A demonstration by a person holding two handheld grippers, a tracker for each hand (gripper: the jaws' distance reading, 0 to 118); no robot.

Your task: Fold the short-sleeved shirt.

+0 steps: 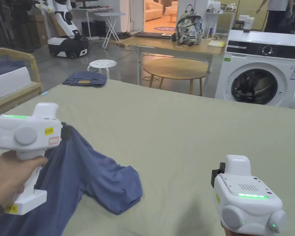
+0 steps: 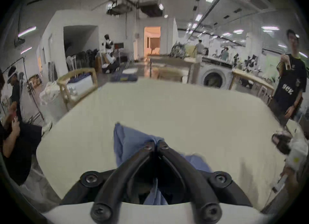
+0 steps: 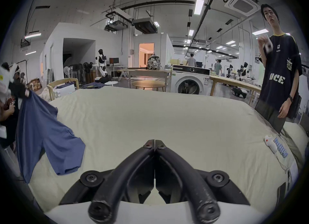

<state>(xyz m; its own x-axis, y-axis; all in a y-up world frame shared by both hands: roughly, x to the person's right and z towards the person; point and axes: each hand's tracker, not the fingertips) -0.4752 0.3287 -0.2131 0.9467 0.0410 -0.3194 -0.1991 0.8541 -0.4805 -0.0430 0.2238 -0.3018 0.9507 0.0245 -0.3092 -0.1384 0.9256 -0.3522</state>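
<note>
A blue short-sleeved shirt hangs from my left gripper at the table's near left, one sleeve resting on the pale green cover. In the left gripper view the black jaws meet with blue shirt cloth pinched between them at the left gripper. The right gripper view shows the shirt draped off to the left, lifted at its top. My right gripper is shut with nothing in it, hovering over bare cover near the front; its white body sits at lower right in the head view.
A folded blue garment lies at the table's far left corner. A washing machine, a round wooden table and a white stool stand beyond. A person stands at the right side. A white-and-blue object lies on the right edge.
</note>
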